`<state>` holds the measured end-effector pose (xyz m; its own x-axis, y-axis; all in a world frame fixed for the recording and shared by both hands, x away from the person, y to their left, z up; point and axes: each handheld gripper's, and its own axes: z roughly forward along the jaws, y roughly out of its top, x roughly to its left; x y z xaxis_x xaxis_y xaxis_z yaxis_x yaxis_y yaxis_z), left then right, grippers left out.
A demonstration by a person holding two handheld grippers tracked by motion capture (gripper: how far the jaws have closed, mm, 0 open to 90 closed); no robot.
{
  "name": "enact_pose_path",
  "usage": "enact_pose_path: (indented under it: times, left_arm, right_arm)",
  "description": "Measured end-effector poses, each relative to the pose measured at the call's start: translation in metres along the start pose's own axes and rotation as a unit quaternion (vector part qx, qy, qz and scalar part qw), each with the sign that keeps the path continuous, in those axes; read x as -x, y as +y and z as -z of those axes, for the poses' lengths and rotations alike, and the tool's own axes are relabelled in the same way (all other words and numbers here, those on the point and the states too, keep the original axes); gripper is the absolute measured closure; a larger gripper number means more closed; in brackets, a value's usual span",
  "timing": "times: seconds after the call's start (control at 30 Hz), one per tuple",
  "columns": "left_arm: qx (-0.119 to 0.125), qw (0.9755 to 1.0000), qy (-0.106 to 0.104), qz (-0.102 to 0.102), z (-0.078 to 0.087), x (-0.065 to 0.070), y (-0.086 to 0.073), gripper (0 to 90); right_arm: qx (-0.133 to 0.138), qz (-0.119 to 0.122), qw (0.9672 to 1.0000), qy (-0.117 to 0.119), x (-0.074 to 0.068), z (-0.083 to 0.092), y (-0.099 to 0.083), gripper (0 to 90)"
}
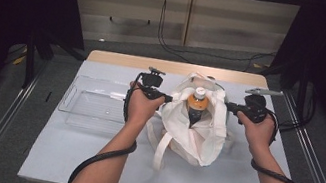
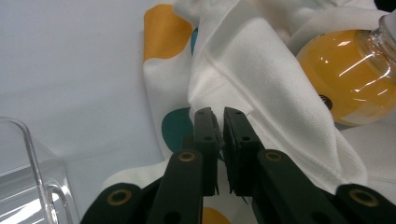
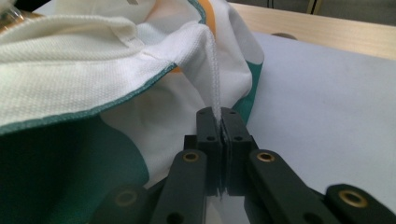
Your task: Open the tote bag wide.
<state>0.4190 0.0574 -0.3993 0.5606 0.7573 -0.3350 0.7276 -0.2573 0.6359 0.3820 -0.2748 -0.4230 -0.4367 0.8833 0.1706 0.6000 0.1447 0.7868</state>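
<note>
Surface: pale grey sheet (image 1: 88, 159) over a wooden table (image 1: 121, 58), dark curtains on both sides, cables on the floor behind.
Bag: a white cloth bag (image 1: 204, 134) with teal and orange spots stands at the middle of the sheet, its mouth pulled wide between the two hands.
Bottle: a bottle (image 1: 196, 108) of orange drink stands upright inside the bag, white cap and orange shoulder showing above the rim.
Bin: a clear plastic bin (image 1: 92, 104) sits just left of the bag, with nothing visible in it.
Left gripper: the left gripper (image 2: 218, 122) has its jaws nearly together on the bag's left rim; a fold of cloth (image 2: 261, 88) lies at the tips, and the slim gap between them suggests a thin pinch.
Right gripper: the right gripper (image 3: 218, 120) has its jaws pressed tight on a stitched edge of the bag (image 3: 212, 70), which rises taut from the tips.
Risk, slip: the left bite looks shallow, so pulling outward could let the cloth slide free and the mouth collapse over the bottle.
Risk, tip: uneven pull from the two sides could drag the bag sideways and topple the bottle.
Risk, lift: raising both edges would put the bottle's weight on two small pinches, which may let go.
</note>
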Motion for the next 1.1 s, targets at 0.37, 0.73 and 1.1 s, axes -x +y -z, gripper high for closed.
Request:
enact_pose_path:
  times: [0.37,0.73,1.1]
  left_arm:
    - [0.021,0.9998,0.000,0.003,0.006,0.000,0.003,71.0]
    - [0.037,0.9993,-0.008,0.005,0.012,0.012,0.010,40.0]
    - [0.048,0.9987,-0.014,0.011,0.016,0.016,0.015,24.4]
  right_arm:
    - [0.003,0.001,1.0000,0.001,0.000,0.004,0.006,85.3]
    - [0.002,0.011,0.9999,-0.001,-0.003,0.010,0.017,83.4]
    - [0.000,0.010,0.9999,-0.003,-0.004,0.008,0.017,83.0]
